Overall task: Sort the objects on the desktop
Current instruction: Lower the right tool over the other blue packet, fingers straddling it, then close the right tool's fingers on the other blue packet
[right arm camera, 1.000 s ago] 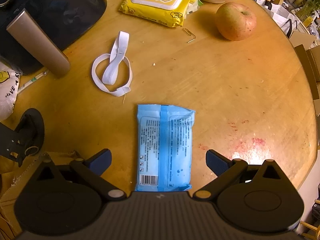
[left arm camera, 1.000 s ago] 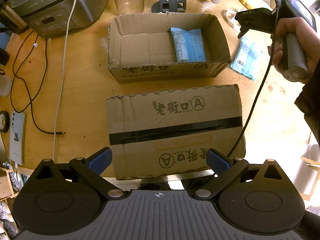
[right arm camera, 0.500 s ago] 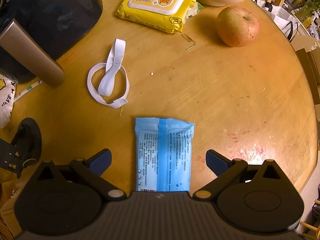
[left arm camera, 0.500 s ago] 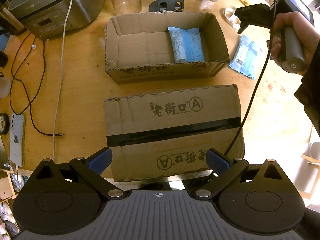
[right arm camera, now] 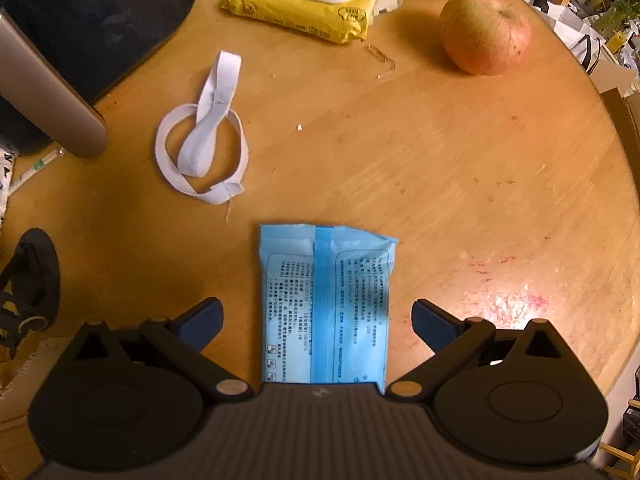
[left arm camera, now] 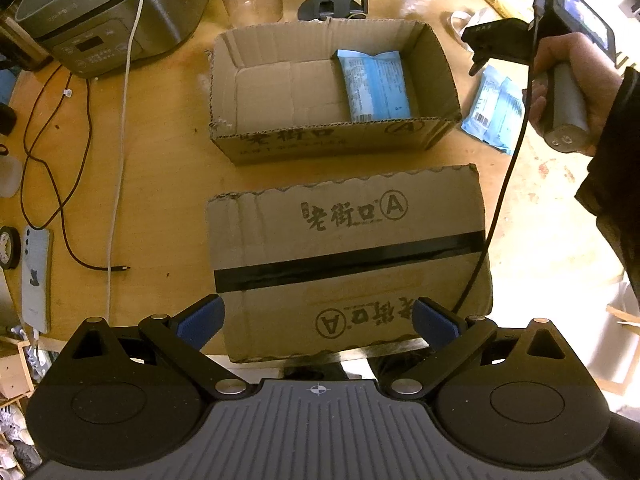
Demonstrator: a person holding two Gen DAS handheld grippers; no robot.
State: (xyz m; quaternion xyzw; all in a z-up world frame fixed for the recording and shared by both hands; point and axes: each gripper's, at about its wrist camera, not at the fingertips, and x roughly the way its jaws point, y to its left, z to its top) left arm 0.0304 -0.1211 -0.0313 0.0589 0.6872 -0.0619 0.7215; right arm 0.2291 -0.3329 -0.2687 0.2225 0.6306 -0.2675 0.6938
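- On the desk (right arm camera: 460, 168), directly below my right gripper (right arm camera: 316, 320), lies a blue packet (right arm camera: 326, 308), flat, printed side up, its near end hidden under the gripper body.
- My right fingers (right arm camera: 434, 326) are spread wide, one to each side of the packet, neither touching it.
- My left gripper (left arm camera: 318, 318) hangs over a closed cardboard box (left arm camera: 348, 256), fingers (left arm camera: 200, 318) spread and gripping nothing.
- Beyond it stands an open box (left arm camera: 332, 140) with one blue packet inside (left arm camera: 376, 84); I judge this the destination.
- Risk: the packet is thin and flat, so closing from this height may catch nothing, or only crumple the wrapper.
- Risk: a pinch at one edge could let it sag and slip during transfer.
- Risk: the white strap (right arm camera: 204, 140) lies near; a sweep leftward could snag it.
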